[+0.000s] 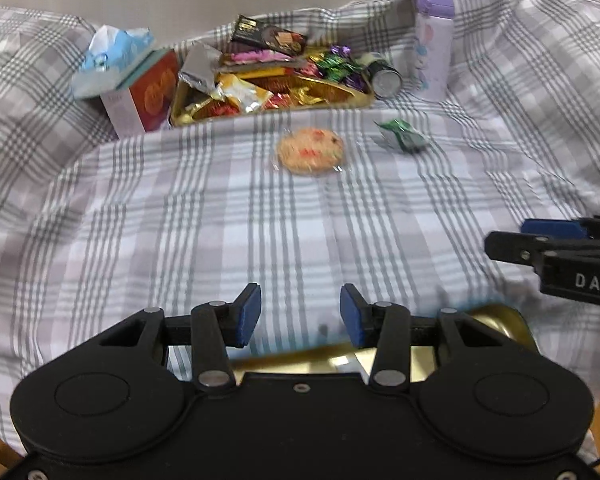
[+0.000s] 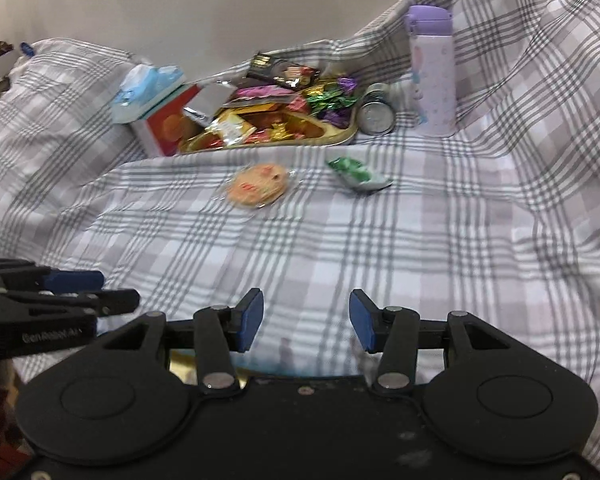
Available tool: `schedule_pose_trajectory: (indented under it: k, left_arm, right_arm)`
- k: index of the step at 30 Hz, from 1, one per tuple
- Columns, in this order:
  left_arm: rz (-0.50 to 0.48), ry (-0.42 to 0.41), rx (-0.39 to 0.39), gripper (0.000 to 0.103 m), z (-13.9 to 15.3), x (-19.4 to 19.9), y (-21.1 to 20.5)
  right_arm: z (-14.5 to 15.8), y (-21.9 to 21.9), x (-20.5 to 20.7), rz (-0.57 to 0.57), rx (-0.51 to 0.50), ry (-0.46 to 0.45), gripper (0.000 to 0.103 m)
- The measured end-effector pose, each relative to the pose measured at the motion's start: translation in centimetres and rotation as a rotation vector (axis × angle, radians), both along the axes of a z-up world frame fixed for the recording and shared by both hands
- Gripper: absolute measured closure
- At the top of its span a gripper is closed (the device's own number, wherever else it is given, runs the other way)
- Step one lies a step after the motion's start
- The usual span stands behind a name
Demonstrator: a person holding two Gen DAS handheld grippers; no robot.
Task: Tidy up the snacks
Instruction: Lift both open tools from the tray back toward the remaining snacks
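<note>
Both the left gripper (image 1: pixel 300 314) and right gripper (image 2: pixel 306 320) hung empty, fingers apart, while a clear-wrapped round cookie (image 1: pixel 310 151) and green foil sweet (image 1: pixel 403 135) lay on checked cloth outside the heaped gold tray (image 1: pixel 352 101), apparently awaiting sorting

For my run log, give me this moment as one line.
left gripper open, empty | right gripper open, empty | cookie, green candy loose on cloth | tray full

Right gripper (image 2: pixel 306 322) empty, fingers apart — wrapped cookie (image 2: pixel 257 185) and green candy (image 2: pixel 356 174) lie beyond.
</note>
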State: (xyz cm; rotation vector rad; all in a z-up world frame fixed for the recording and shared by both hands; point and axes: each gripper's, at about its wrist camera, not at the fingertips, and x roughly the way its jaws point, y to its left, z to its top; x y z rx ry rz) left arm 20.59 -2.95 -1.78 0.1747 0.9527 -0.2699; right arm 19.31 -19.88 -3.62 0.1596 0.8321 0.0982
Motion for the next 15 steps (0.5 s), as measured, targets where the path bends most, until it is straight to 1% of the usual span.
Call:
schedule_pose_trajectory:
  k: [7, 15]
  left_arm:
    - [0.027, 0.025, 0.007, 0.052, -1.0, 3.9, -0.3]
    - [0.045, 0.049, 0.011, 0.052, -2.3, 7.3, -0.3]
  right_arm:
    - [-1.3, -0.7, 2.9, -0.033, -0.032, 0.011, 0.052]
    - [-2.7, -0.9, 5.6, -0.034, -0.075, 0.024, 0.052]
